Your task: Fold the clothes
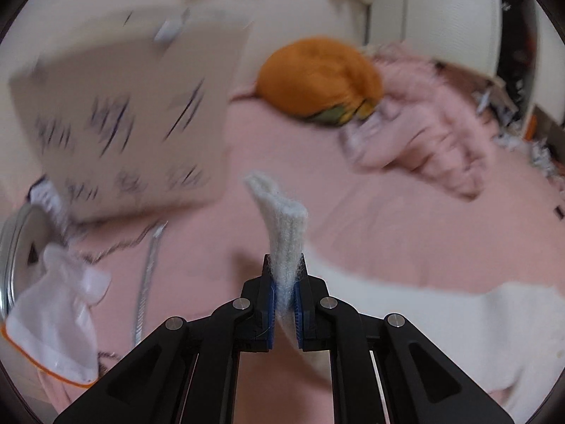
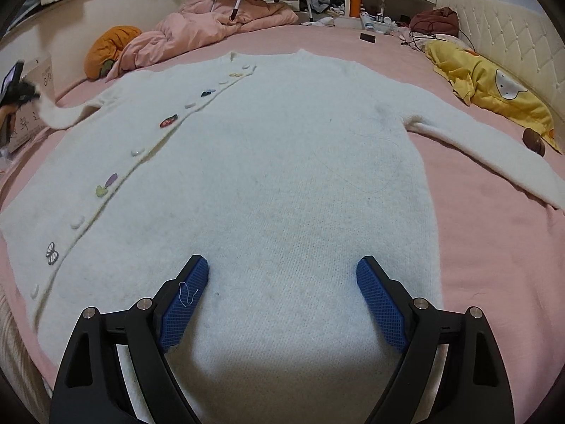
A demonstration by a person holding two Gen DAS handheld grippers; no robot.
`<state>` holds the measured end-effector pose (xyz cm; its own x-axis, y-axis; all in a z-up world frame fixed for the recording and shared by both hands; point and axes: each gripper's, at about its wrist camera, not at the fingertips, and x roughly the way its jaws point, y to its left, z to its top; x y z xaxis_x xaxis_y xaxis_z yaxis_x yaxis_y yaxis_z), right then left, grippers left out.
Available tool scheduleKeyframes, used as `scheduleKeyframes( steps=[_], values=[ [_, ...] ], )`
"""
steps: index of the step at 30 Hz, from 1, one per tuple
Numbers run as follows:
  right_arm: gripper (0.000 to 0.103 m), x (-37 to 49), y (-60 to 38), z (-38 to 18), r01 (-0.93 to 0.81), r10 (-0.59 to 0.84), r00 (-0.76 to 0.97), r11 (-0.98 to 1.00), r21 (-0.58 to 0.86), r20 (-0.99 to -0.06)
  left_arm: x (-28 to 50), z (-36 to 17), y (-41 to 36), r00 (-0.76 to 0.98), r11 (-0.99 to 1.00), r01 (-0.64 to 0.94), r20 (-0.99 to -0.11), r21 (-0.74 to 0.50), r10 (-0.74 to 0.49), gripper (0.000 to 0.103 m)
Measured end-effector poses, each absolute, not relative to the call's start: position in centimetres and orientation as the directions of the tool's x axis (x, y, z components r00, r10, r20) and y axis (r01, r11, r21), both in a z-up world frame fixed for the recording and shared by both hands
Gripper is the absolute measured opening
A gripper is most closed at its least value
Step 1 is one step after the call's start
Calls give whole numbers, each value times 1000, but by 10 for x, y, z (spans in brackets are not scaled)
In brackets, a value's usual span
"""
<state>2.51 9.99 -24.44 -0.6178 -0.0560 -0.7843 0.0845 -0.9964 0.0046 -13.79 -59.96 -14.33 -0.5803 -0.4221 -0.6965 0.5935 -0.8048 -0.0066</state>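
A white fuzzy cardigan (image 2: 268, 162) with coloured buttons lies flat on the pink bed sheet (image 2: 487, 247), both sleeves spread out. My left gripper (image 1: 285, 275) is shut on the cuff of its left sleeve (image 1: 282, 219) and holds it above the sheet; that gripper also shows at the far left of the right wrist view (image 2: 16, 92), which shows the sleeve (image 2: 67, 115) stretched toward it. My right gripper (image 2: 282, 279) is open and empty just above the cardigan's hem. The right sleeve (image 2: 487, 152) lies stretched toward the right.
A cardboard box (image 1: 120, 130) stands at the bed's left edge, with a plastic bag (image 1: 56, 321) and a cord near it. An orange cushion (image 2: 109, 49) and a crumpled pink duvet (image 2: 212, 28) lie at the back. A yellow blanket (image 2: 494, 88) lies by the headboard on the right.
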Motion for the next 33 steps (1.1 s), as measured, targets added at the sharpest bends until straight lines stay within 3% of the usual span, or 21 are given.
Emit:
scheduleKeyframes(
  steps=[10,13,15,19,20,21,23,24,26,28,33],
  values=[
    [87,23,95,-244,72,-24,-603,-997,-24,-797,-104,-196,-653,-462,-720,694,-770,-4,-441,11],
    [87,22,96,-243,71,-23,-597,-997,-24,-802,-102,-188,-643,-382,-672,733,-753,107,-536,26],
    [87,20,96,-242,74,-25,-587,-997,-23,-809,-88,-171,-637,-394,-622,777,-700,93,-596,49],
    [87,13,96,-232,62,-7,-528,-998,-31,-849,-56,-120,-593,-487,-615,787,-570,42,-662,54],
    [87,10,95,-223,49,-6,-529,-999,-23,-849,-52,-107,-566,-555,-677,735,-541,37,-632,57],
    [87,9,95,-216,51,-24,-545,-999,-5,-838,-51,-98,-540,-620,-742,670,-531,25,-578,66],
    [87,0,88,-200,76,-51,-583,-997,8,-811,-57,-92,-475,-755,-902,425,-579,-77,-306,82],
    [87,-6,84,-195,87,-55,-592,-996,4,-804,-64,-98,-435,-774,-953,262,-623,-153,-113,83],
    [87,-22,76,-190,111,-86,-595,-994,24,-800,-76,-115,-356,-715,-969,36,-684,-243,145,83],
    [87,-38,70,-194,130,-115,-570,-990,49,-814,-81,-137,-282,-630,-943,-112,-711,-313,311,83],
    [87,-49,82,-233,107,-56,-364,-994,18,-930,-86,-220,-183,-364,-952,-132,-879,-278,307,78]
  ],
)
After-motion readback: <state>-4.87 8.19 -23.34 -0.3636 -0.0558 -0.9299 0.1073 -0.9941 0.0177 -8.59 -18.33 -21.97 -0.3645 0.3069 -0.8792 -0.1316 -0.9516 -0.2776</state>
